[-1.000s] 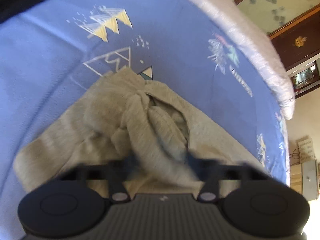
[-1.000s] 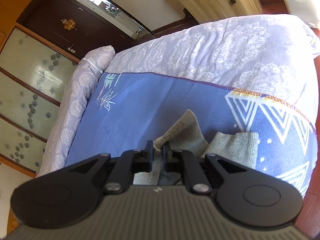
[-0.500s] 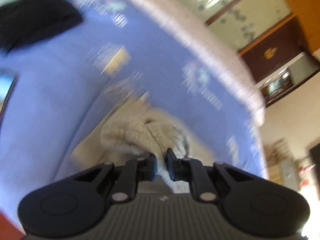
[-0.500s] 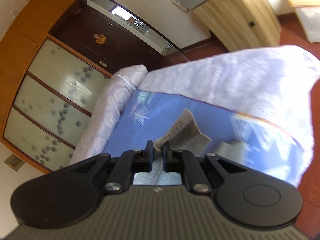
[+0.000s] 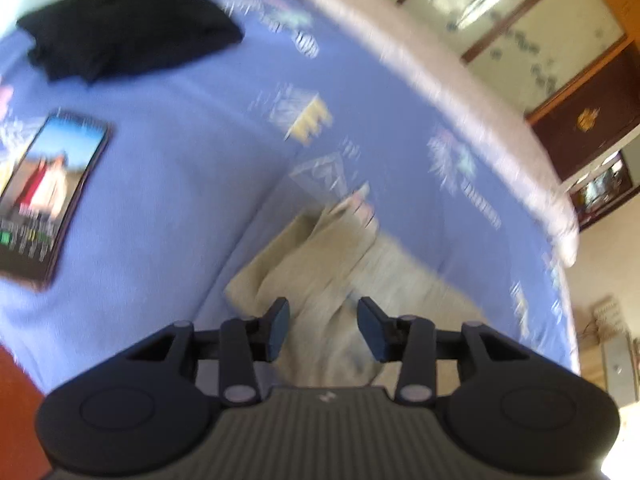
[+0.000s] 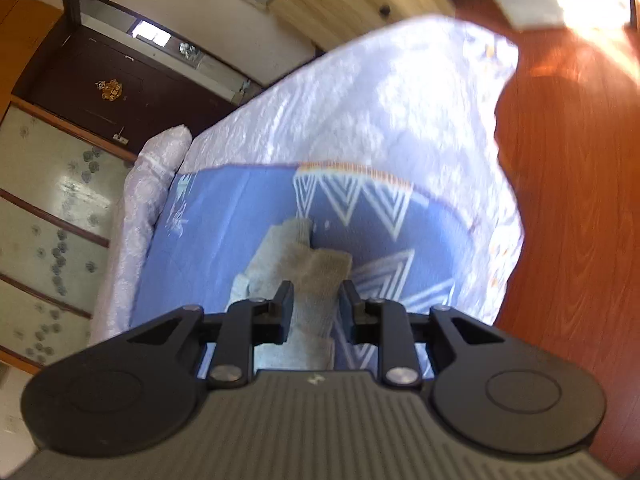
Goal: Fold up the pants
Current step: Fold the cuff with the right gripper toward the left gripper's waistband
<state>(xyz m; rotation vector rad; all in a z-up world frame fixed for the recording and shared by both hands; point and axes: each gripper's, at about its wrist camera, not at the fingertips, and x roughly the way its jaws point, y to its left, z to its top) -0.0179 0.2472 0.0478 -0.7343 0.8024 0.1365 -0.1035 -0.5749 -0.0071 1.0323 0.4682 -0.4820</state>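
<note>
The grey-beige pants [image 5: 332, 264] lie bunched on the blue patterned bedspread [image 5: 180, 168]. My left gripper [image 5: 323, 314] hovers just over them with its jaws opening. The cloth runs between the fingers, and a gap shows beside each pad. In the right wrist view the pants' ribbed cuff end [image 6: 298, 248] lies on the bedspread [image 6: 224, 216]. My right gripper [image 6: 316, 298] is above it, jaws opening, with the cloth lying loosely between the fingers. The picture is blurred in both views.
A black garment [image 5: 120, 28] lies at the far left of the bed, and a lit phone [image 5: 44, 196] rests nearer on the left. A white quilt [image 6: 380, 100] covers the bed's end above the red wood floor [image 6: 580, 180]. A wardrobe [image 5: 520, 20] stands beyond.
Both grippers were shut on the pants cloth and now stand apart, the cloth dropped onto the bedspread. The left view swung to take in the phone and black garment.
</note>
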